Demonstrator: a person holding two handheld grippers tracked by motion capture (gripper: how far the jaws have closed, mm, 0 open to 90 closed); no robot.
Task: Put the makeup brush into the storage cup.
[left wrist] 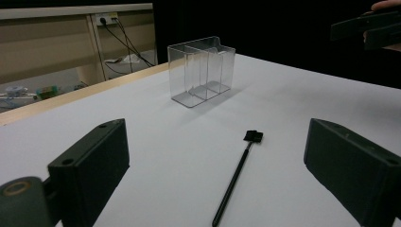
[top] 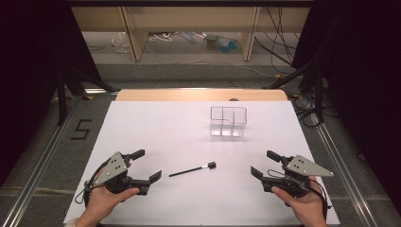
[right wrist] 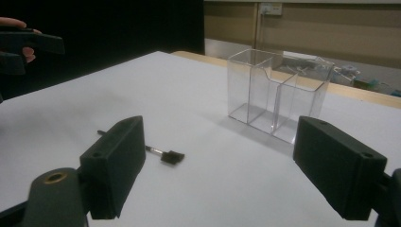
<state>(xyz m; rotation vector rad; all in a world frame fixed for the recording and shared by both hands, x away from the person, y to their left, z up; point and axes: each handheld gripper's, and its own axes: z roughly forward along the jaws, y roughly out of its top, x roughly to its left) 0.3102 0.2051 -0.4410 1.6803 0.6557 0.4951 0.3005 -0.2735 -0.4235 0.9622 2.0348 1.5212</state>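
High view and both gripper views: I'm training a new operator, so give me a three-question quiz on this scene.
1. True or false: the left gripper holds the black brush.
2. Where does the brush lie? A) inside the clear organizer B) flat on the white table between the grippers C) in the right gripper
3. What divides the organizer inside?

Key: 1 false, both grippers are open and hold nothing. 2 B. 3 clear partition walls forming compartments.

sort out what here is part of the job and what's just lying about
Job:
thin black brush
clear divided holder
left gripper, open
right gripper, open

Lying about:
clutter under the far bench
floor cables
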